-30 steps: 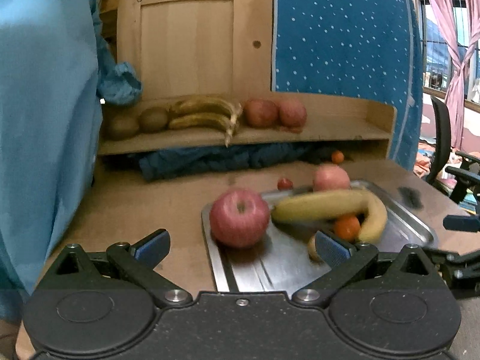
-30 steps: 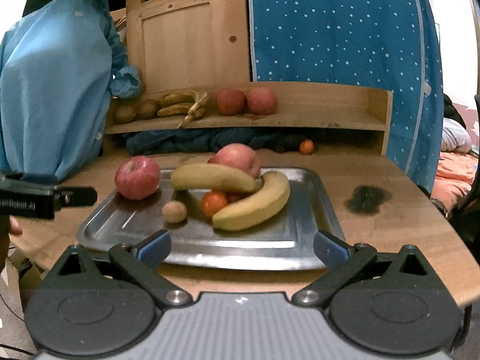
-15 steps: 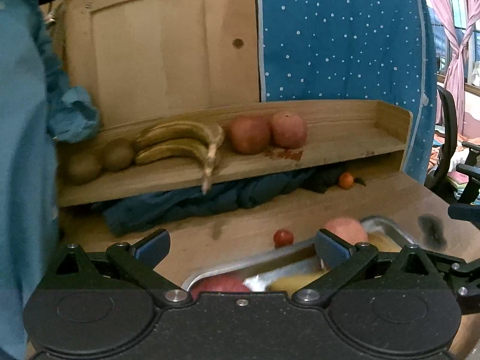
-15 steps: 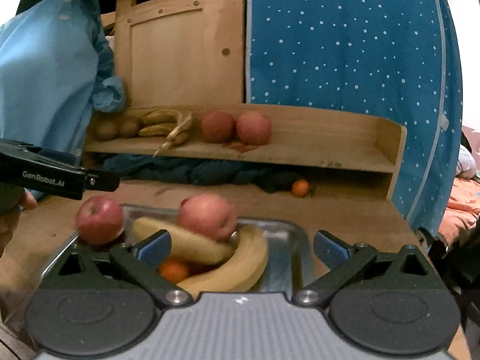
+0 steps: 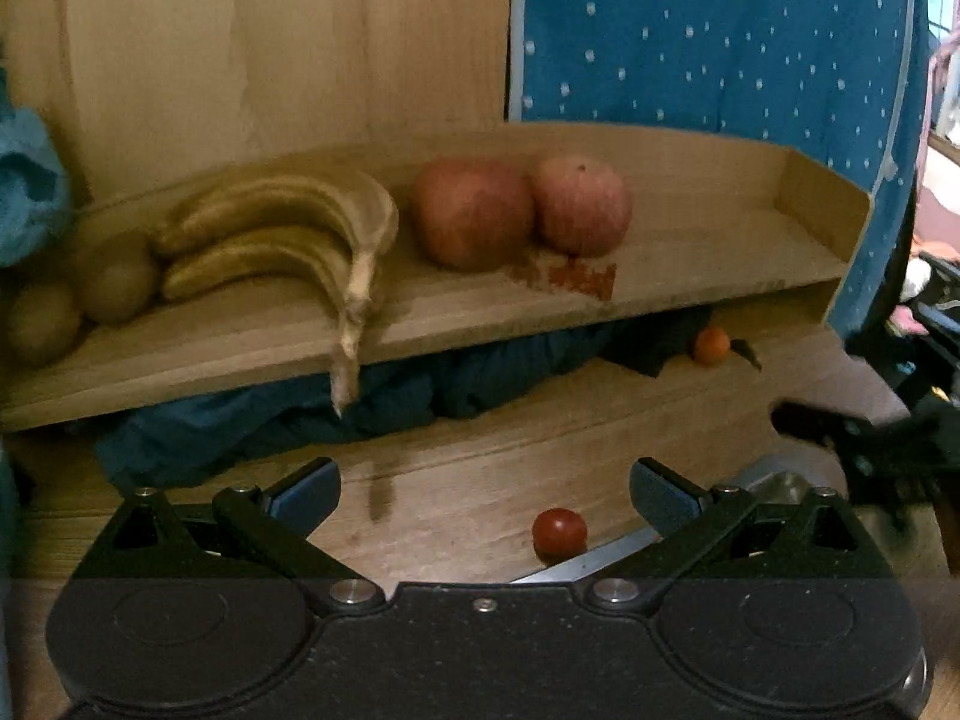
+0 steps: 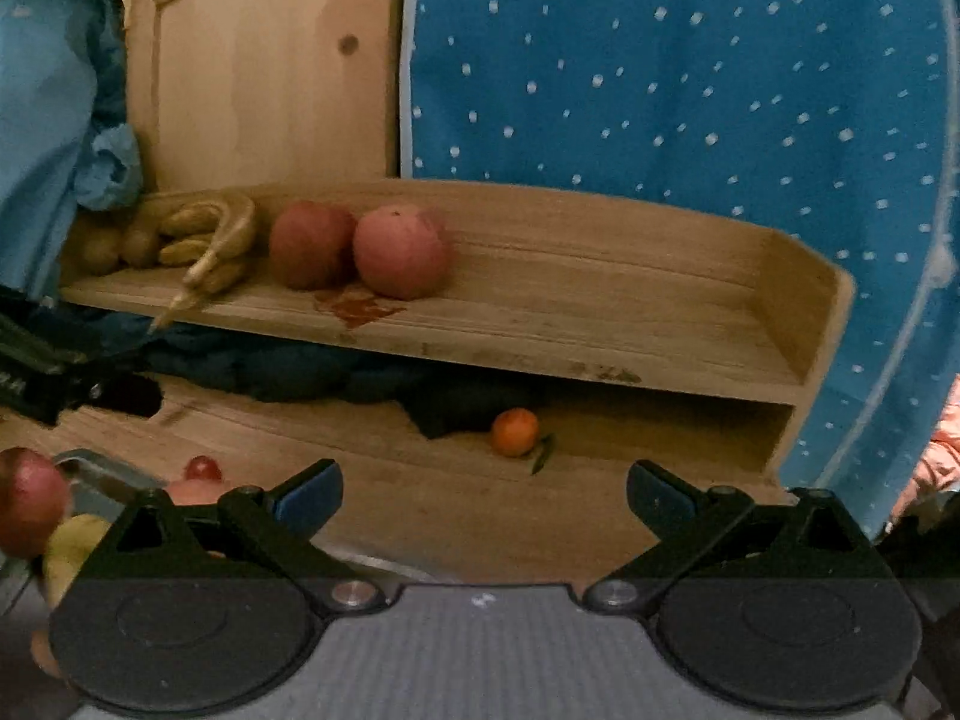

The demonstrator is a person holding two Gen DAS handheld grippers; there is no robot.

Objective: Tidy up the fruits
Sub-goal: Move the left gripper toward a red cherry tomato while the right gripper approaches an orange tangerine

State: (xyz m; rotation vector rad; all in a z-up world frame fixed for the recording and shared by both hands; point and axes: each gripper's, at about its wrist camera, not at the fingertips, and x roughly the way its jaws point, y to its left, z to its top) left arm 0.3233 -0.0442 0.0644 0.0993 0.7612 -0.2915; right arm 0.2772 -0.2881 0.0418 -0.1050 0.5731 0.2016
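Observation:
A wooden shelf point(image 5: 690, 276) holds two kiwis point(image 5: 114, 276), a bunch of bananas point(image 5: 282, 228) and two red apples point(image 5: 474, 210); it also shows in the right wrist view point(image 6: 600, 300) with the apples point(image 6: 399, 252). My left gripper point(image 5: 483, 489) is open and empty above the table, with a cherry tomato point(image 5: 559, 531) and the metal tray's rim point(image 5: 600, 558) just below it. My right gripper point(image 6: 485, 489) is open and empty. An orange point(image 6: 514, 432) lies under the shelf ahead of it. A tray apple point(image 6: 27, 501) and a banana point(image 6: 66, 546) show at the left edge.
Dark blue cloth point(image 5: 390, 402) is stuffed under the shelf. A blue dotted fabric point(image 6: 690, 90) hangs behind the shelf on the right, a wooden panel point(image 5: 270, 48) on the left. The other gripper shows at each view's edge point(image 5: 870, 438) point(image 6: 42, 372).
Both grippers have moved forward toward the shelf, which now looms larger. The tray and its fruit have dropped mostly out of view beneath them. Both stay open.

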